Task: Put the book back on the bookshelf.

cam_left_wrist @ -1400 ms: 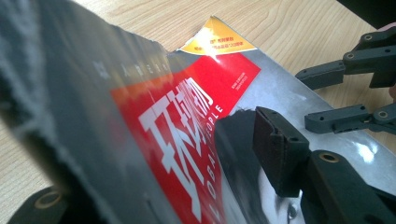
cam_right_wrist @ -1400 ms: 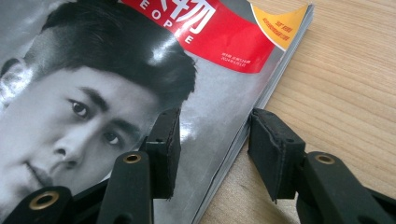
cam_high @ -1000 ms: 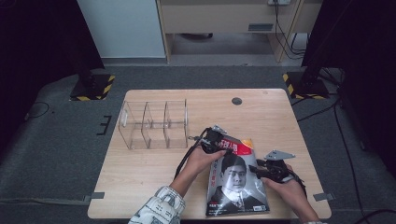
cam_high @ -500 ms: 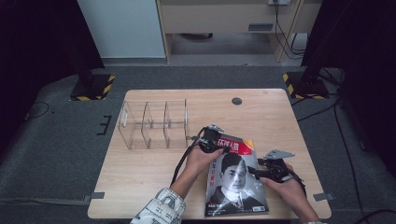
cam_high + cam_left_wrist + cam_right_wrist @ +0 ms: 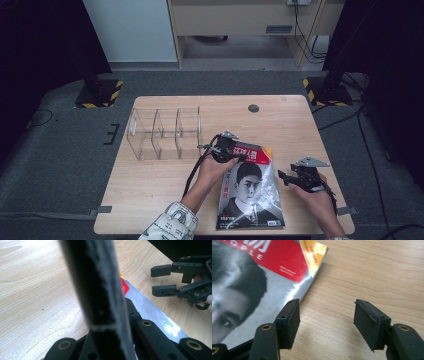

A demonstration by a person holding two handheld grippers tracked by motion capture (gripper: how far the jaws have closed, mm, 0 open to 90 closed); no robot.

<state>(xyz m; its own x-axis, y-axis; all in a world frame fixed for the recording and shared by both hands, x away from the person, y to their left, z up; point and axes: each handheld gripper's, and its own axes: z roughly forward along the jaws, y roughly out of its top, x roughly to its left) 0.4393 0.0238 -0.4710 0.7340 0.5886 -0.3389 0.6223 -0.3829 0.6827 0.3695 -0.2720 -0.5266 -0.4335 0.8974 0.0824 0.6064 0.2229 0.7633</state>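
Observation:
A magazine (image 5: 250, 192) with a man's portrait and a red title band lies flat on the wooden table (image 5: 300, 125), near the front edge. My left gripper (image 5: 238, 155) is at its top left corner, jaws shut on the magazine's edge (image 5: 150, 312), with the pads (image 5: 100, 290) pressed together. My right gripper (image 5: 281, 176) hovers just right of the magazine, pointing at its right edge. Its jaws have just been opening and now stand open (image 5: 325, 317) over bare wood, with nothing between them. The magazine's corner (image 5: 262, 265) lies beside the left pad. From the left gripper view, the right gripper (image 5: 156, 279) shows open.
A clear plastic organiser (image 5: 165, 132) with three compartments stands at the table's left, just behind my left hand. A small round hole (image 5: 253, 108) sits near the far edge. Bare wood lies to the right and behind the magazine.
The right gripper has drawn back slightly to the right, off the magazine's edge, and its jaws stand wider. The left hand has stayed at the magazine's corner.

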